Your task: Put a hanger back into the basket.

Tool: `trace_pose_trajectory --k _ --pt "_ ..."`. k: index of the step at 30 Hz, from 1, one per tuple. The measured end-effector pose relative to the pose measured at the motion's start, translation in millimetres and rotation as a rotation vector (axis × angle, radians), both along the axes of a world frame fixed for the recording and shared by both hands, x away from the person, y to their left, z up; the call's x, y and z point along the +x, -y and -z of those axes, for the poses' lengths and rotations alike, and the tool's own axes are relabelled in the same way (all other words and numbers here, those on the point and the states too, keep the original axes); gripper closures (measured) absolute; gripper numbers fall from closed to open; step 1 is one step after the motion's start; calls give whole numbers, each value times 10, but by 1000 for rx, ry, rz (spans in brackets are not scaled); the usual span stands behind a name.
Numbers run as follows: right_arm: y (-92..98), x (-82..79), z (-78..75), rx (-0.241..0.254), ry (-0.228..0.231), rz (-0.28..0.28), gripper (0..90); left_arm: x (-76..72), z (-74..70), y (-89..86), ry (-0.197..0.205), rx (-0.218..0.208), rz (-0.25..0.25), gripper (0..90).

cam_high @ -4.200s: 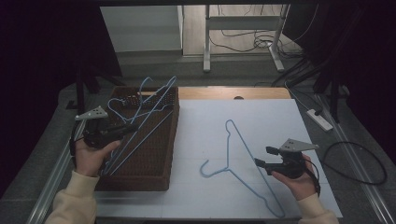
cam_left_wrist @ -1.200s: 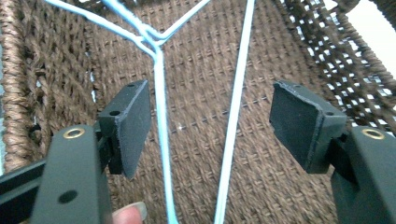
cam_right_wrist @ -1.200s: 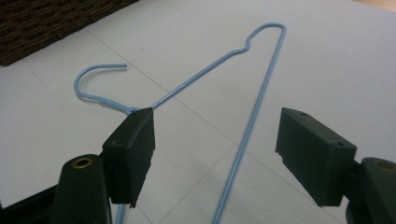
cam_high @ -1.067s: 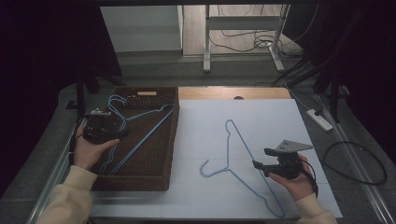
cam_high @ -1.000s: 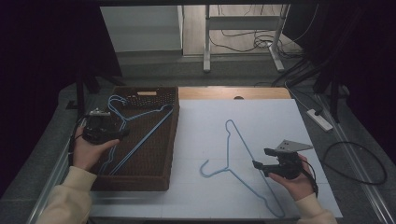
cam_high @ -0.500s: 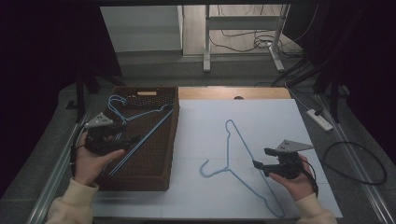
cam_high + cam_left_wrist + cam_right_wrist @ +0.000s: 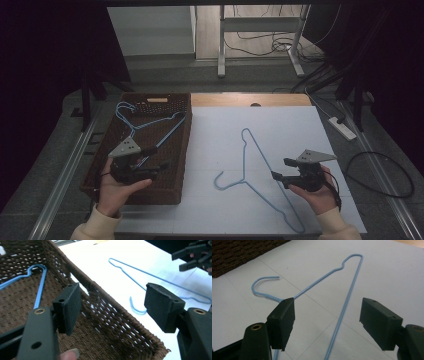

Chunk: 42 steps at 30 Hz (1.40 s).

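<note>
Hangers are the business here: one thin blue wire hanger (image 7: 260, 180) lies flat on the white table sheet (image 7: 280, 125), another blue wire hanger (image 7: 150, 125) rests inside the brown woven basket (image 7: 172, 187). Likely snag: thin wire lying flush could slip from the pads, or its hook could catch the basket weave. The right gripper (image 7: 281, 176), jaws apart and empty, hovers just over the table hanger's long side; the left gripper (image 7: 159, 162), also spread and empty, hangs above the basket.
</note>
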State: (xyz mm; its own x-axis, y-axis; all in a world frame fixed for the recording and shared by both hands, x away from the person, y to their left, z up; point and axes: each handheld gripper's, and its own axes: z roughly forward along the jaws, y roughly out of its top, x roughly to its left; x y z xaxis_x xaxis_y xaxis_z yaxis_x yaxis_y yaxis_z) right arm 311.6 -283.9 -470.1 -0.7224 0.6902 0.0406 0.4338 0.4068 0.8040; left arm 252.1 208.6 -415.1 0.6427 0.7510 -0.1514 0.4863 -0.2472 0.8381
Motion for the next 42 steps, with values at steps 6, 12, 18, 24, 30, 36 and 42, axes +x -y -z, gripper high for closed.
trace_pose_trajectory --k 6,12,18,24,30,36,42 --pt "-5 2 3 -7 1 -2 289 -63 58 74 5 1 15 302" --pt "-2 -2 2 -10 4 -2 289 -99 94 106 11 7 17 301" --pt "-1 1 -5 -14 8 2 292 -94 125 94 19 8 14 300" --pt "-5 12 1 -14 3 2 290 -100 165 74 14 8 11 299" --pt "-46 21 2 -32 -3 -12 296 -122 168 86 20 6 18 298" --pt "-116 76 22 -75 -27 -26 321 -151 189 133 16 8 33 296" --pt "-251 179 -13 -139 -16 -55 424 -173 215 200 8 18 54 295"
